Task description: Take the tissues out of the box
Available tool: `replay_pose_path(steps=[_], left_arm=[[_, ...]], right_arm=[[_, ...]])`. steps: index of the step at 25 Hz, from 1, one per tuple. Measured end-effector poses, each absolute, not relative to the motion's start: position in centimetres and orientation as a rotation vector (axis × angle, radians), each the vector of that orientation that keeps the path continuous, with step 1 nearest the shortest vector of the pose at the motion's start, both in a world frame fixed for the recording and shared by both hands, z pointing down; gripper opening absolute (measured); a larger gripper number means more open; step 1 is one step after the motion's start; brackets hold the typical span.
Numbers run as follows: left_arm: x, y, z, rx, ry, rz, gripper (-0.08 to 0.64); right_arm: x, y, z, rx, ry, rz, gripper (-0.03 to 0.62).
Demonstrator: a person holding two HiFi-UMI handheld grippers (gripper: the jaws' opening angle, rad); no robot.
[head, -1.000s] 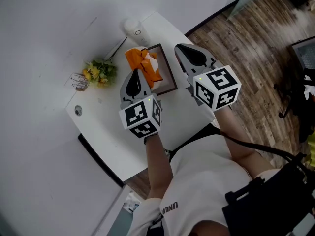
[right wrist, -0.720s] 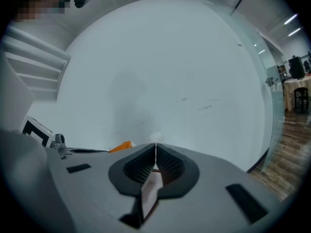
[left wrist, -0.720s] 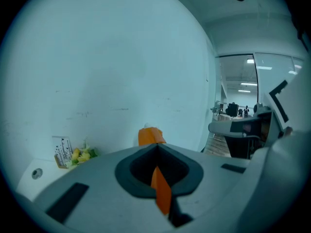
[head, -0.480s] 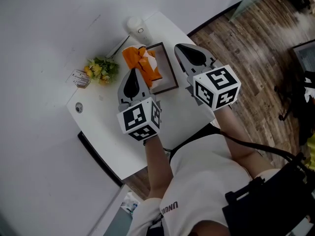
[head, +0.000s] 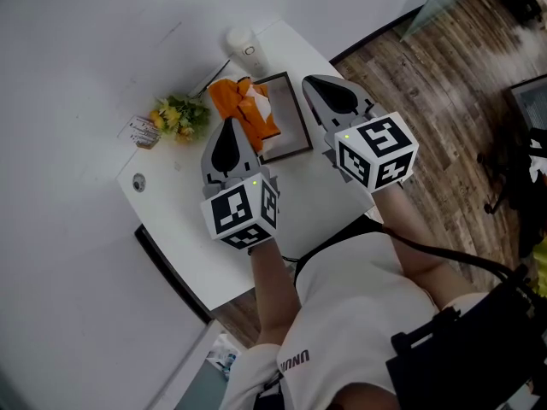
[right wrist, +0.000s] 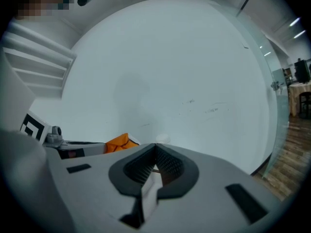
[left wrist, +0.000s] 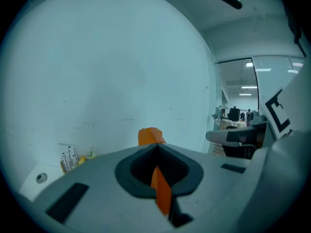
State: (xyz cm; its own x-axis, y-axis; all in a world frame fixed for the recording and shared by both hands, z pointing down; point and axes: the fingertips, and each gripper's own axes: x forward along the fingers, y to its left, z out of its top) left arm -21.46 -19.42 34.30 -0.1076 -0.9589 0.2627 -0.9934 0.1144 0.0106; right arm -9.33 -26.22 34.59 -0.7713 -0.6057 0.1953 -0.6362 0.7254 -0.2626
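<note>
Head view: the tissue (head: 246,109) now stands higher out of the box (head: 297,135), clamped in the raised left gripper (head: 229,128). Extraction is likely under way. The right gripper (head: 318,84), jaws together, hovers beside the box.

Table (head: 184,242) against the wall (head: 77,49).
Tissue box (head: 289,131) mid-table, tissue (head: 244,109) on it; flowers (head: 181,116) to its left, cylinder (head: 244,45) behind.

Grey grippers (head: 231,126) (head: 312,82) (marker-cubed), white shirt (head: 359,314), black strap (head: 444,259).
</note>
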Motion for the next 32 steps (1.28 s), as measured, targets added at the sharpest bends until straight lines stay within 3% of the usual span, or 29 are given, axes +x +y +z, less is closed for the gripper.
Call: replay_pose_path(steps=[32], left_arm=[[-20.8, -17.9, 30.7, 2.013, -2.264, 0.164, 0.009]], right_arm=[[-10.2, -25.5, 33.4, 0.984, -2.838, 0.340, 0.018]])
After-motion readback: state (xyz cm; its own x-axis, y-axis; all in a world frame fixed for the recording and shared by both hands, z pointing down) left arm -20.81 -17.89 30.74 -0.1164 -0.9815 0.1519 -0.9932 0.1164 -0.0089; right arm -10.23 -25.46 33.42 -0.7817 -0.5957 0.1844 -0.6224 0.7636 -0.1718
